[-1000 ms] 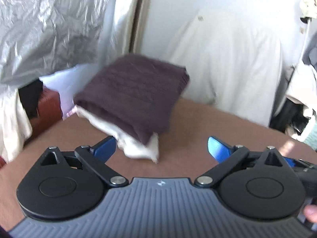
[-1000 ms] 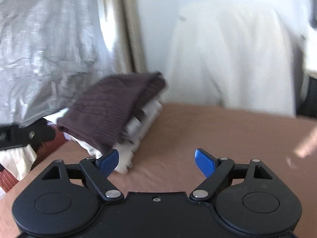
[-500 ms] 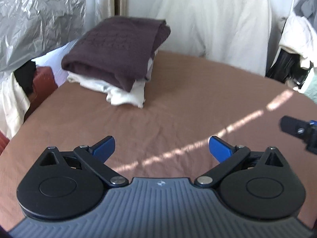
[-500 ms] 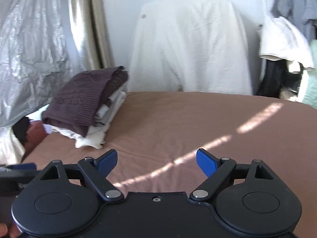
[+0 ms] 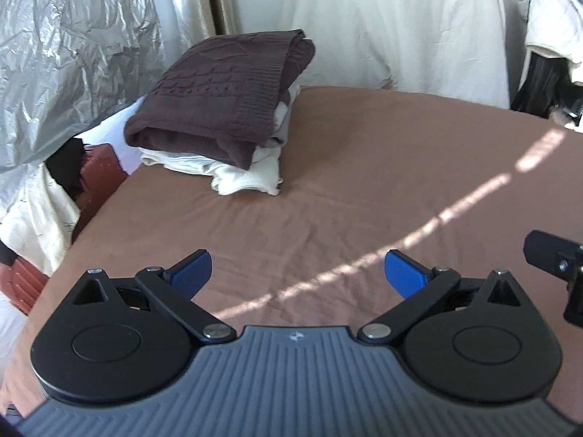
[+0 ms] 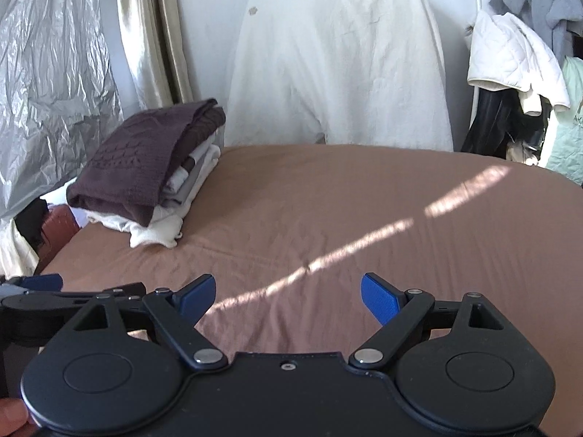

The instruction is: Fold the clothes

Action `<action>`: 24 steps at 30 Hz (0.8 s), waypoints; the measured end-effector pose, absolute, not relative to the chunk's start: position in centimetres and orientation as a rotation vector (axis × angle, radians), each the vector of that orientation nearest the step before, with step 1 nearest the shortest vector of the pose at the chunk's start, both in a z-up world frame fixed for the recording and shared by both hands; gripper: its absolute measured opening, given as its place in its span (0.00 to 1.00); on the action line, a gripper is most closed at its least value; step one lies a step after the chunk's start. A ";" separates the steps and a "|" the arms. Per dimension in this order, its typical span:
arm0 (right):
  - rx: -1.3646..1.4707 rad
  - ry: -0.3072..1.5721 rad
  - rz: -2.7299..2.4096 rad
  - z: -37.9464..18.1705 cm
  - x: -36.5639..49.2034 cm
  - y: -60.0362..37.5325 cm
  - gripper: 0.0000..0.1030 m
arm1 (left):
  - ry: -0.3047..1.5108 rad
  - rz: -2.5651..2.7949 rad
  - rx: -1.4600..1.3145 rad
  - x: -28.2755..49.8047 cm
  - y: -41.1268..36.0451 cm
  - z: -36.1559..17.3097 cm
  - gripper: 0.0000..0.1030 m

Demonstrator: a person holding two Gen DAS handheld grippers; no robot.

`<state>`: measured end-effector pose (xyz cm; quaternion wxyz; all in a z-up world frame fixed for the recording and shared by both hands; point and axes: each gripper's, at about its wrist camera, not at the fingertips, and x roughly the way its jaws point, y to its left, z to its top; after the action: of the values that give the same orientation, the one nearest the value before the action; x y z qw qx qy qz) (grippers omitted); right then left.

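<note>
Bed w/ brown sheet (image 6: 328,200), crossed by sunlight strip. White-draped chair (image 6: 339,62) seen behind; crinkled silver plastic (image 5: 65,54) at left, hung jackets (image 6: 517,58) at right.

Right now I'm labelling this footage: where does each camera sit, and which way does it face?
Left wrist: on the left gripper, looking down across the brown bed at the folded stack; the right gripper's tip shows at the right edge.
Right wrist: on the right gripper, same heading; the left gripper and a fingertip show lower left.
Both share stack, bed, sunlit streak.
</note>
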<state>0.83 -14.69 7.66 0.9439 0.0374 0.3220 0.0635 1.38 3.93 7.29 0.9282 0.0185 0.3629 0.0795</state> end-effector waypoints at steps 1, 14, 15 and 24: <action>0.074 0.662 0.124 7.5 0.9 -14.6 0.87 | 0.746 0.166 0.039 1.5 3.9 7.2 1.00; 0.086 0.674 0.094 6.7 0.8 -14.3 0.87 | 0.745 0.136 -0.062 2.2 3.7 6.5 1.00; 0.090 0.682 0.088 6.6 0.8 -14.3 0.87 | 0.746 0.133 -0.062 2.2 3.7 6.3 1.00; 0.133 0.734 0.078 6.2 1.4 -14.4 0.87 | 0.775 0.173 0.018 3.2 3.6 3.8 1.00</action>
<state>1.44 -14.37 6.16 0.9304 0.0651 0.3586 0.0379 3.23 3.55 3.78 0.9221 0.0090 0.3775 0.0842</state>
